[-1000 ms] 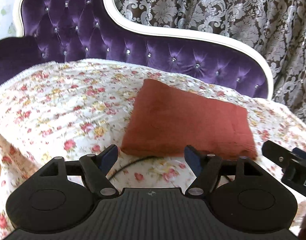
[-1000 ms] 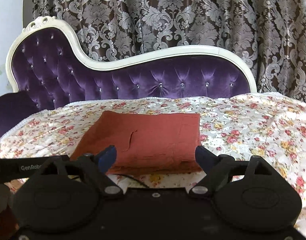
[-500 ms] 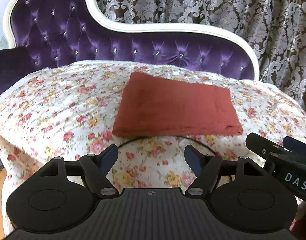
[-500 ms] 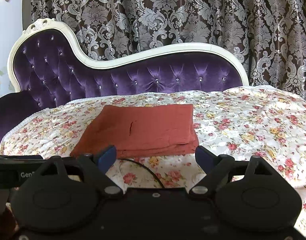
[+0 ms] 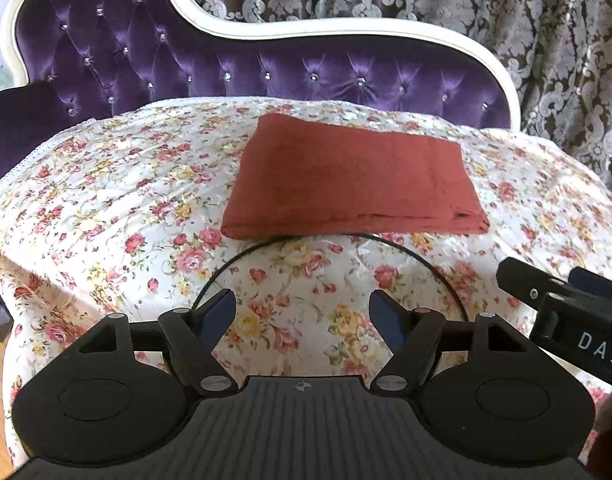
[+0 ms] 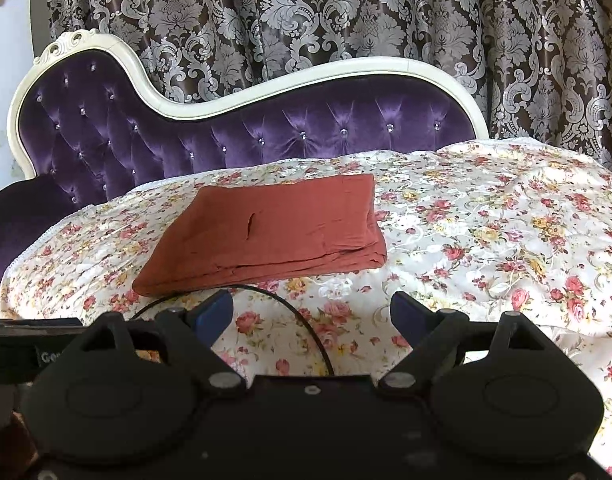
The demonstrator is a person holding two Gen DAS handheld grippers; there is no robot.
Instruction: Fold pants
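Rust-red pants [image 5: 351, 178], folded into a flat, soft rectangle, lie on a glossy floral bedspread [image 5: 118, 196] before a tufted purple velvet backrest [image 5: 266, 76]. Left gripper [image 5: 302, 314] and right gripper [image 6: 311, 310] hover nearer, fingers spread, grasping nothing; a thin black cable [image 5: 421, 258], perhaps touching the pants' edge, curves between.

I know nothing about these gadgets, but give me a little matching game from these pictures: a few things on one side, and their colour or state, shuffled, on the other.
Things:
1. pants
2. floral bedspread
3. tufted backrest
4. left gripper

Descriptions:
A. purple, studded with shiny buttons
B. jaws apart, nothing between them
C. rust red, folded into a flat rectangle
D. white with pink and yellow roses

Pairs: 1-C, 2-D, 3-A, 4-B
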